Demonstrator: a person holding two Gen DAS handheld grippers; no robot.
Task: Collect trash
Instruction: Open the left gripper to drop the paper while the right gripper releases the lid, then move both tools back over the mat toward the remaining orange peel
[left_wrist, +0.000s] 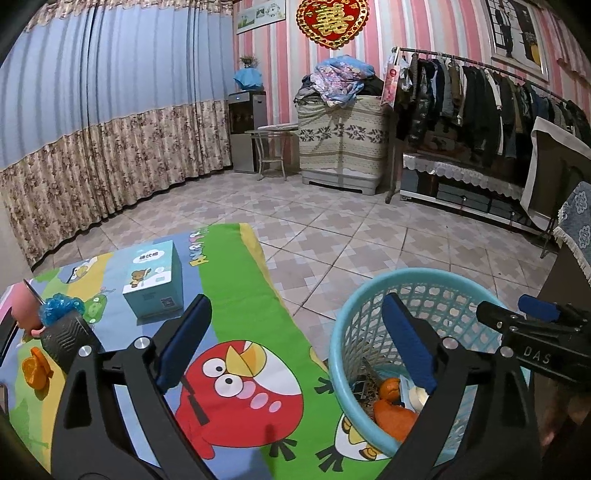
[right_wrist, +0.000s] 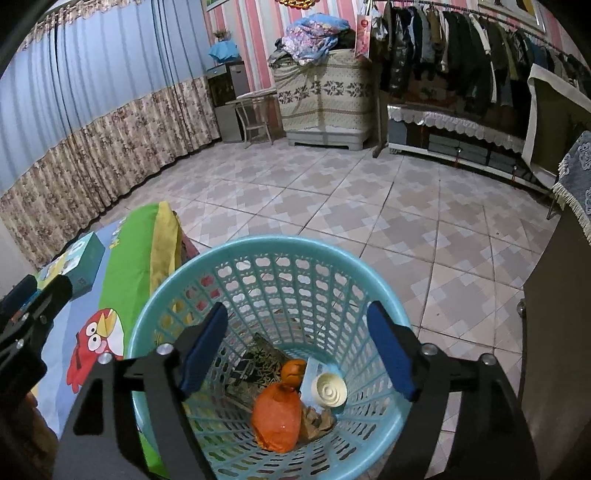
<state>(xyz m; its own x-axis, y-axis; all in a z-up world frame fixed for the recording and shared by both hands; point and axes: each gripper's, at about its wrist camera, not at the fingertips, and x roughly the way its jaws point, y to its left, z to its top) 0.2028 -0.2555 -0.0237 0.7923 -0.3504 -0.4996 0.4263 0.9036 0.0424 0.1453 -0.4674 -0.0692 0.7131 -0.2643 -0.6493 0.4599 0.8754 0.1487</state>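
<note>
Only clear lettering is "DAS" in white on the black body of the right hand-held gripper (left_wrist: 533, 314). The red heart ornament (left_wrist: 332, 20) on the striped wall, high above the clothes rack (left_wrist: 480, 85), carries a gold double-happiness character. Box print's too blurry.

Pink-and-white striped wall (left_wrist: 284, 74) at top centre, red heart ornament (left_wrist: 332, 20) hung on it. Blue curtain (left_wrist: 103, 81) with floral lower band fills the left. Tiled floor (left_wrist: 332, 229) in pale pink and grey diamonds across the middle. Water dispenser (left_wrist: 246, 129) in the far corner, small metal stand (left_wrist: 273, 147) beside it. Covered cabinet (left_wrist: 343, 136) at centre, bedding (left_wrist: 340, 79) piled on top. Clothes rack (left_wrist: 480, 92) with dark coats at upper right, low lace-covered bench (left_wrist: 454, 173) below. Dim indoor light.
</note>
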